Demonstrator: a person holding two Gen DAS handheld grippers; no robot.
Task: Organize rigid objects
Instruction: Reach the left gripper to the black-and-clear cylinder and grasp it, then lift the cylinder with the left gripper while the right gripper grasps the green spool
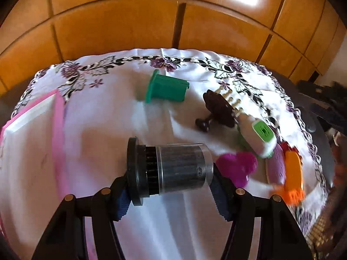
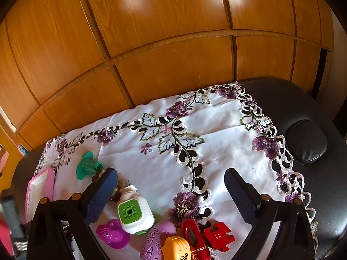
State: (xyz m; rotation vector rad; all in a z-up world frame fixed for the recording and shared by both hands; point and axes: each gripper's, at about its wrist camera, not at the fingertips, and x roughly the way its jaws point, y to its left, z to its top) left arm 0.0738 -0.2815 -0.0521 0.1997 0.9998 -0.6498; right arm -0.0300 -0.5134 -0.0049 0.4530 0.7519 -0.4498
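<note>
Left tool (image 1: 169,181) clamping black cylinder (image 1: 171,169), red puzzle piece (image 2: 219,236) right-view only

**Surroundings: cloth, bench and wooden panelling**

A white tablecloth (image 1: 112,112) is spread over the bench (image 2: 314,197), and its border is embroidered with purple flowers and dark cut-out leaf work. In the right wrist view the cloth's corner is seen to stop short of the bench end, where black padded upholstery is left uncovered. An oval padded cushion (image 2: 306,143) is set into that black surface, just beside the cloth's edge. Behind the bench, glossy orange-brown wooden panels (image 2: 164,43) are seen, divided by dark vertical and horizontal grooves. Bright patches of light are reflected on the panels in both views.
</note>
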